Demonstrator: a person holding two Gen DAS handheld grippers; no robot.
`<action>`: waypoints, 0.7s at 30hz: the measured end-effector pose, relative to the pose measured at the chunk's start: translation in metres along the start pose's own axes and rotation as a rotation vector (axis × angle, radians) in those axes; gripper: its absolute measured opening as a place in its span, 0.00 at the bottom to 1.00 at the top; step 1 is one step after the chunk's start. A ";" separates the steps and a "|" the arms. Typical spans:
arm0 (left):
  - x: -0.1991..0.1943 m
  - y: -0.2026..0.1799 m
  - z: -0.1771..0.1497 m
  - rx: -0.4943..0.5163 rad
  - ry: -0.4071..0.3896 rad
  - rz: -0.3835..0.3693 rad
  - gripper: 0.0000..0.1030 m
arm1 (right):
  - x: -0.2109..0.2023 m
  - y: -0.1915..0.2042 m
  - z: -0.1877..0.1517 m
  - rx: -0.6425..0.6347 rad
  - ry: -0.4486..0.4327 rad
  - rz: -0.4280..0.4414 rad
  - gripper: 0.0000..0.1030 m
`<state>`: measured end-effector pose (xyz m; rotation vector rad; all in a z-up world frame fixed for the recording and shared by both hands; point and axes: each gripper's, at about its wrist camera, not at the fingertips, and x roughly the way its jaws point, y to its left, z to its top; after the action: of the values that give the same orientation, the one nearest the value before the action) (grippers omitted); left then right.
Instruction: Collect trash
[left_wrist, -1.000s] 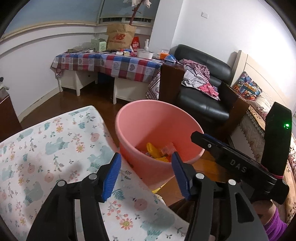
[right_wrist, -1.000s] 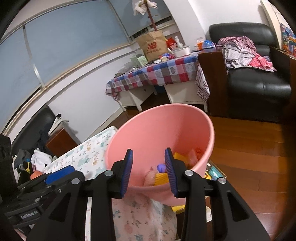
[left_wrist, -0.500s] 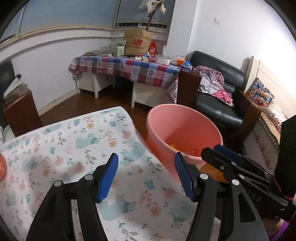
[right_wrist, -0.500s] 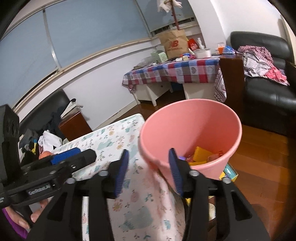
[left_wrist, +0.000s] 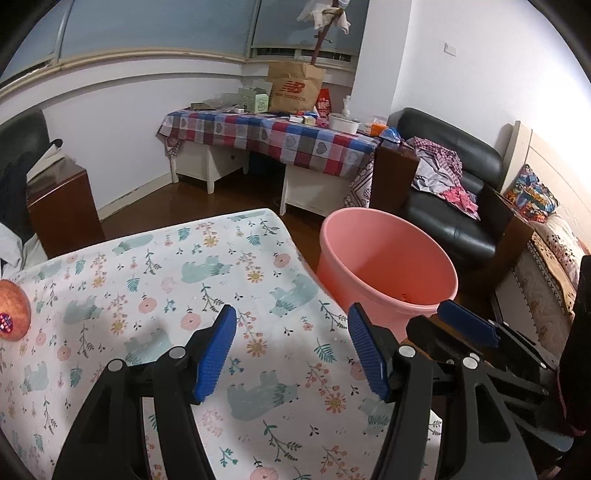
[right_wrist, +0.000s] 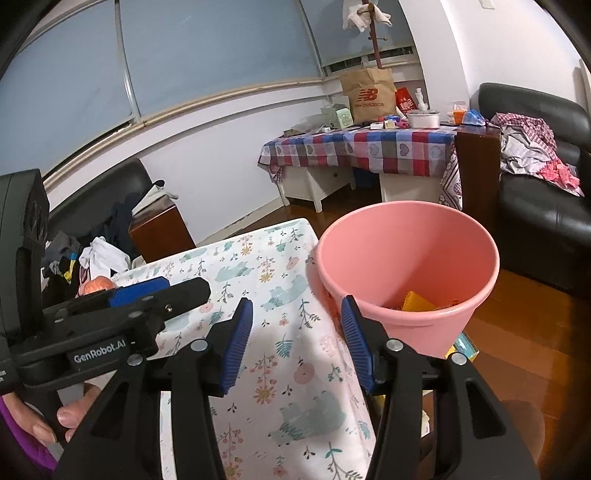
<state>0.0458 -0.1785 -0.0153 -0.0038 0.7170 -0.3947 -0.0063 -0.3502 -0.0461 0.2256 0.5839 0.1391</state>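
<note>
A pink bin (left_wrist: 388, 266) stands on the floor against the right edge of a table under a floral cloth (left_wrist: 184, 280). In the right wrist view the bin (right_wrist: 406, 258) holds yellow and orange trash (right_wrist: 417, 301). My left gripper (left_wrist: 291, 350) hangs open over the cloth, nothing between its blue pads. My right gripper (right_wrist: 297, 343) is open too and empty, above the table's edge just left of the bin. A reddish round fruit (left_wrist: 11, 314) lies at the far left of the cloth. One of the right gripper's fingers (left_wrist: 467, 326) shows beside the bin.
At the back stands a checked-cloth table (left_wrist: 280, 136) with a brown paper bag (left_wrist: 293, 86) and clutter. A black sofa (left_wrist: 454, 206) with clothes is on the right, a brown cabinet (left_wrist: 62, 206) on the left. A small box (right_wrist: 465, 347) lies on the wooden floor by the bin.
Both grippers have drawn back and leftward from the bin, which now sits further right. More of the floral cloth and the fruit show. The right jaws have widened.
</note>
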 end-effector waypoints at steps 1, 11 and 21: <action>-0.001 0.001 -0.001 -0.003 -0.002 0.001 0.60 | 0.000 0.002 0.000 -0.007 0.001 -0.001 0.49; -0.011 0.008 -0.003 -0.023 -0.024 0.008 0.60 | -0.007 0.019 -0.002 -0.062 -0.010 -0.027 0.55; -0.021 0.013 -0.008 -0.031 -0.043 0.014 0.60 | -0.013 0.031 -0.005 -0.099 -0.025 -0.039 0.59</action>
<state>0.0305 -0.1581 -0.0093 -0.0370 0.6801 -0.3691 -0.0217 -0.3221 -0.0358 0.1194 0.5551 0.1267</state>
